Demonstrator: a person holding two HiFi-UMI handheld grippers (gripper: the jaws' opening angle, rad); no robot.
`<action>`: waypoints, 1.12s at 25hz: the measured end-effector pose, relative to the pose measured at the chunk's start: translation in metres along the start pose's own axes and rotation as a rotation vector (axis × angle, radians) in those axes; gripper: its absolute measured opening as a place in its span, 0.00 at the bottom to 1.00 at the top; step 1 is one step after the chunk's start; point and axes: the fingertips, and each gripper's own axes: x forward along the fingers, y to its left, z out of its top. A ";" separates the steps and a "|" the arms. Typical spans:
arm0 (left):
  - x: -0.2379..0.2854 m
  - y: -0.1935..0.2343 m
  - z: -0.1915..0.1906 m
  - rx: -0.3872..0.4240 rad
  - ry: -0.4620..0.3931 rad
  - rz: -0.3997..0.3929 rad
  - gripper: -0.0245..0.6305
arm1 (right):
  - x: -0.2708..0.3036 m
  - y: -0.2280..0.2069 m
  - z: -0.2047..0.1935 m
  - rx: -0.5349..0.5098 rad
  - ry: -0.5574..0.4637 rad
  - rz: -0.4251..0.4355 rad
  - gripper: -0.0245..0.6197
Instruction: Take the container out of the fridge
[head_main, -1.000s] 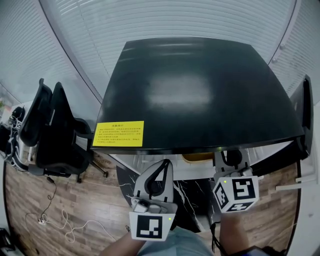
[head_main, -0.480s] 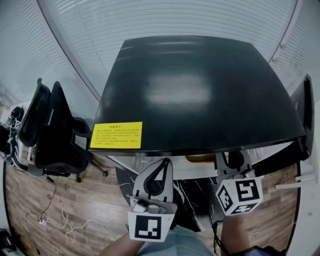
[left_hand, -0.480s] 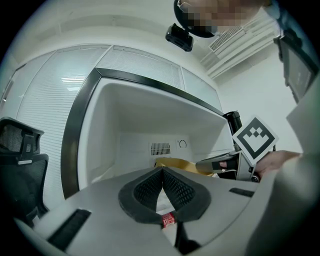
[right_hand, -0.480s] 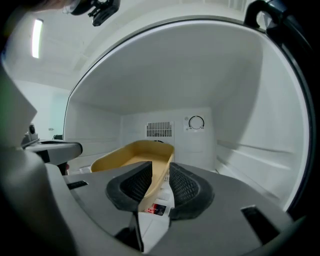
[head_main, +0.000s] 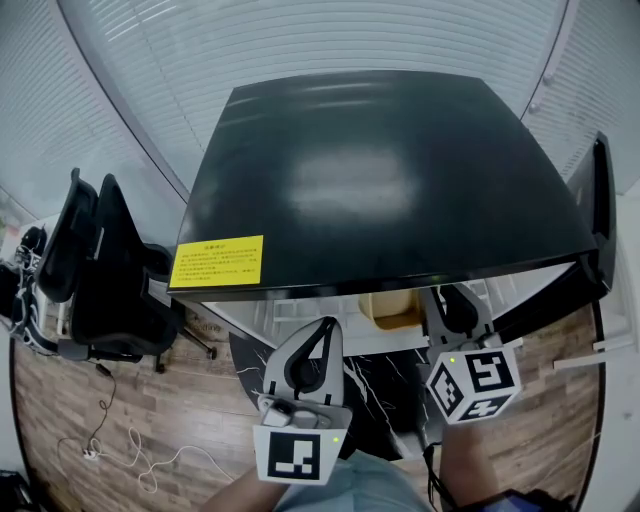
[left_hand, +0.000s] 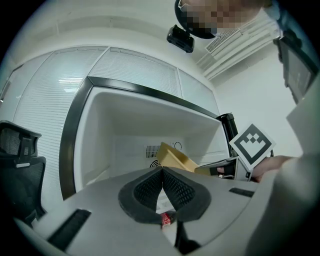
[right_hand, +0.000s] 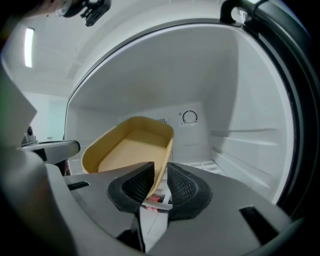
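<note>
Two grippers, both mine, were held at the mouth of the open fridge (head_main: 380, 170), whose dark top filled the head view and whose door (head_main: 600, 210) stood swung out at the right. My right gripper (right_hand: 160, 167) reached into the white compartment, and its jaws had just been closing. Between them stood the near wall of the yellow container (right_hand: 132, 150), pinched just below the rim, with one pad on the inner face of the wall and the other on the outer face. The container was inside the fridge, empty and tilted, with the end away from my right gripper raised. Whether its underside touched the compartment floor could not be told. My left gripper (left_hand: 162, 170) was just outside the opening, beside the right one, its fingers pressed together tip to tip with nothing between them. A round thermostat dial (right_hand: 189, 117) sat on the back wall behind the container. A yellow warning label (head_main: 217, 261) marked the front left corner of the fridge top. Two black office chairs (head_main: 95, 270) stood left of the fridge on the wood floor (head_main: 60, 400), where a white cable (head_main: 130, 455) lay loose.
</note>
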 end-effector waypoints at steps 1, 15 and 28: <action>-0.001 -0.001 0.000 0.001 0.000 -0.001 0.06 | 0.000 0.000 -0.002 0.008 0.003 0.001 0.18; -0.010 -0.006 0.005 0.011 -0.005 0.014 0.06 | -0.014 0.003 0.002 0.009 -0.065 -0.010 0.09; -0.026 -0.018 0.018 0.026 -0.037 0.018 0.06 | -0.035 0.009 0.009 -0.008 -0.100 0.000 0.09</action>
